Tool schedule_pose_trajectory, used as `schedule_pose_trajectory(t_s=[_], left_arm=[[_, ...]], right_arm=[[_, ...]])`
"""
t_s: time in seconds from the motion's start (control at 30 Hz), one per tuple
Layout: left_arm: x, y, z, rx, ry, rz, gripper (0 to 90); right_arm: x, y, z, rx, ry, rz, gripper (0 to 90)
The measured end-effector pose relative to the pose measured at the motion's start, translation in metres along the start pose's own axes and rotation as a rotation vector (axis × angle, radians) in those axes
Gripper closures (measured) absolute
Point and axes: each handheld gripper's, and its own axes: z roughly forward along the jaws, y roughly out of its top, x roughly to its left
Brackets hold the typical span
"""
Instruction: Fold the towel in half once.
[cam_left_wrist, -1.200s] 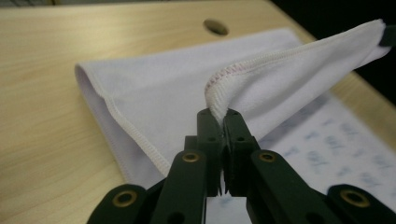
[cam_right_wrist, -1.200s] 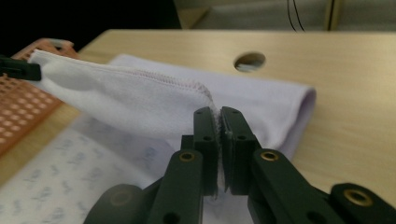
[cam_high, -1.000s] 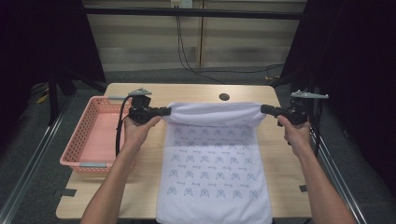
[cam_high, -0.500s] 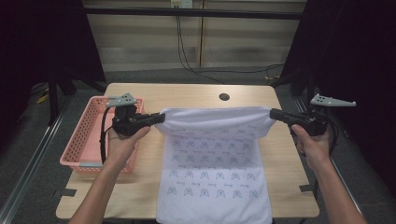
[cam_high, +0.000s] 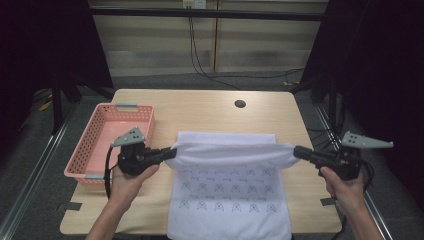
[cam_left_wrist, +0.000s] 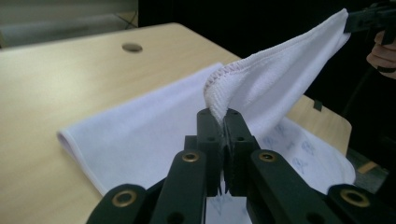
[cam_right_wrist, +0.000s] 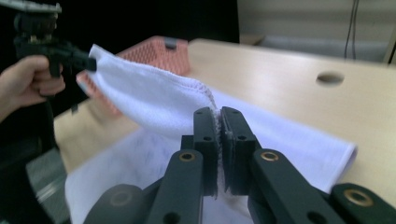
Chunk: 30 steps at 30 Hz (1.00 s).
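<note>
A white towel (cam_high: 227, 200) with a faint blue pattern lies on the wooden table (cam_high: 200, 110), its far edge lifted and folding back toward the person. My left gripper (cam_high: 171, 151) is shut on the towel's left corner (cam_left_wrist: 219, 91). My right gripper (cam_high: 296, 151) is shut on the right corner (cam_right_wrist: 212, 105). The lifted edge (cam_high: 230, 152) hangs stretched between the two grippers, above the lower layer. In the left gripper view the other gripper (cam_left_wrist: 369, 18) shows at the top right. In the right gripper view the other gripper (cam_right_wrist: 70, 56) shows at the top left.
A pink plastic basket (cam_high: 100, 135) stands at the table's left edge, close behind my left hand. A round cable hole (cam_high: 240, 104) sits in the tabletop toward the back. Dark curtains and a metal frame surround the table.
Both grippers have pulled the towel's far edge toward the person, folding it back over the lower part. The fold line has moved nearer the front.
</note>
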Motion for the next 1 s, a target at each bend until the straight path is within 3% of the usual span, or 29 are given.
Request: schedule_pose_trajectory(t_s=[0.13,0.17,0.2,0.27,0.33,0.5,0.63,0.77,0.87,0.97,1.0], left_arm=[[-0.001,-0.032,0.008,0.039,-0.011,-0.035,87.3],[-0.001,-0.041,0.009,0.054,-0.014,-0.049,87.3],[0.000,-0.056,0.011,0.076,-0.020,-0.065,87.2],[0.001,-0.062,0.012,0.085,-0.030,-0.073,87.1],[0.000,-0.071,0.013,0.128,-0.033,-0.069,87.1],[-0.006,-0.080,0.012,0.175,-0.062,-0.040,86.6],[-0.015,-0.088,0.007,0.210,-0.095,-0.002,85.4],[-0.022,-0.093,0.003,0.273,-0.161,0.046,84.0],[-0.023,-0.097,0.003,0.297,-0.164,0.033,84.1],[-0.019,-0.100,0.005,0.324,-0.165,0.021,82.0],[-0.018,-0.099,0.004,0.320,-0.163,0.016,77.6]], right_arm=[[0.002,-0.038,0.006,0.082,0.018,0.019,85.5],[0.002,-0.038,0.006,0.082,0.018,0.019,85.5],[0.002,-0.052,0.008,0.110,0.029,0.030,85.4],[0.002,-0.058,0.008,0.125,0.036,0.038,85.4],[0.003,-0.071,0.009,0.145,0.045,0.049,85.2],[0.009,-0.094,0.007,0.193,0.057,0.058,84.0],[0.017,-0.101,-0.003,0.218,0.078,0.048,83.4],[0.022,-0.108,-0.013,0.255,0.099,0.048,87.5],[0.025,-0.112,-0.016,0.260,0.101,0.054,88.1],[0.024,-0.111,-0.008,0.296,0.079,0.038,76.6],[0.023,-0.110,-0.002,0.309,0.085,0.033,74.0]])
